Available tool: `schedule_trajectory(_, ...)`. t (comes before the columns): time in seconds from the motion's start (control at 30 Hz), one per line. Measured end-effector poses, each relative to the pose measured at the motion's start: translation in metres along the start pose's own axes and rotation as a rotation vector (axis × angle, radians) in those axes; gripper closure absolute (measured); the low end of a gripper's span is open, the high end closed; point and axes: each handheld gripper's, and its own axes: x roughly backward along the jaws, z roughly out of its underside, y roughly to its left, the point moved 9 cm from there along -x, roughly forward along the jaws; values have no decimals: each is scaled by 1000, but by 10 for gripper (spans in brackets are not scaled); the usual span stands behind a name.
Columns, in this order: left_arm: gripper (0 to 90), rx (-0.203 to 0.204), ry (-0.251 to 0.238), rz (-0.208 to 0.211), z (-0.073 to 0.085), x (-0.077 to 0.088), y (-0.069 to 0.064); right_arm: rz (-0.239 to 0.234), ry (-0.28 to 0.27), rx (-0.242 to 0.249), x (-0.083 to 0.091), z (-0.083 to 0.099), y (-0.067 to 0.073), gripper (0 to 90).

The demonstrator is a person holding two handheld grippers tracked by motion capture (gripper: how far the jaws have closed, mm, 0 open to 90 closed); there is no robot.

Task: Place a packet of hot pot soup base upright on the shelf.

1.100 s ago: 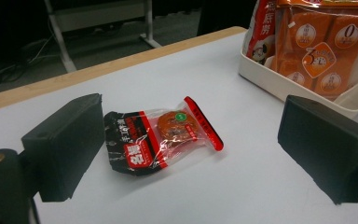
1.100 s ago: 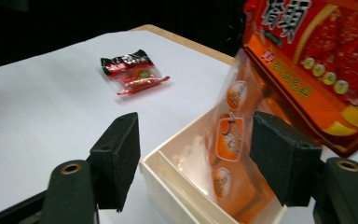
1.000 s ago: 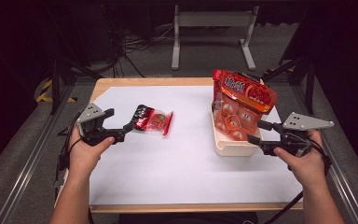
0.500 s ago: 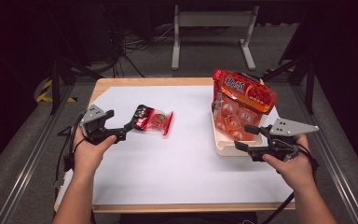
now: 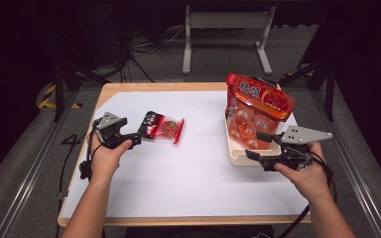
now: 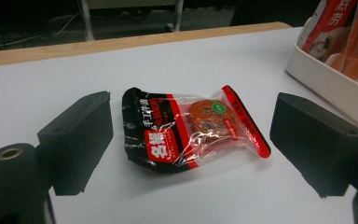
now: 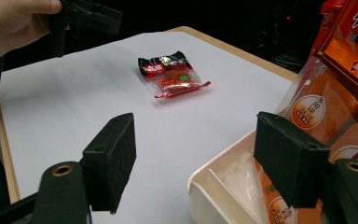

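The left gripper (image 6: 186,140) is lined up on the small clear-and-red snack packet with a black end (image 6: 191,128), fingers (image 6: 77,140) spread wide and released either side of it, nothing pinched yet. The packet lies flat on the white-covered desk (image 5: 188,173), left of centre, well apart from the cream plastic bin of orange snack bags (image 5: 238,157). Best bet here is probably coming down low and closing across the crinkly middle. In the high view its long axis runs roughly left-right, black end toward the left gripper. The right gripper (image 5: 259,146) hovers by the bin's near corner; its fingers have just been opening and hold nothing.
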Motion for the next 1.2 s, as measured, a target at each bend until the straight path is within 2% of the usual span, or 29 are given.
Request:
schedule_trajectory(0.07,150,-19,24,-18,4,-5,3,-2,3,3,-1,0,1,302)
schedule_trajectory(0.17,153,-22,53,-30,9,-14,8,-3,3,5,-1,0,2,301)
schedule_trajectory(0.23,154,4,54,-29,10,-19,12,-1,4,5,-1,0,2,299)
schedule_trajectory(0.33,151,21,58,-38,12,-27,16,1,3,7,0,0,1,294)
schedule_trajectory(0.5,147,33,80,-39,18,-40,19,4,5,5,0,1,-1,291)
schedule_trajectory(0.63,155,76,101,-15,25,-52,21,5,5,7,0,1,-2,287)
schedule_trajectory(0.7,159,87,114,-37,29,-59,25,5,1,6,1,0,-2,286)
schedule_trajectory(0.83,159,110,159,-46,38,-63,29,12,-4,0,4,0,-4,285)
schedule_trajectory(1.0,177,124,189,-45,44,-67,33,10,3,-4,4,1,-5,279)
schedule_trajectory(1.2,202,153,218,-18,48,-70,30,9,8,-6,2,2,-5,276)
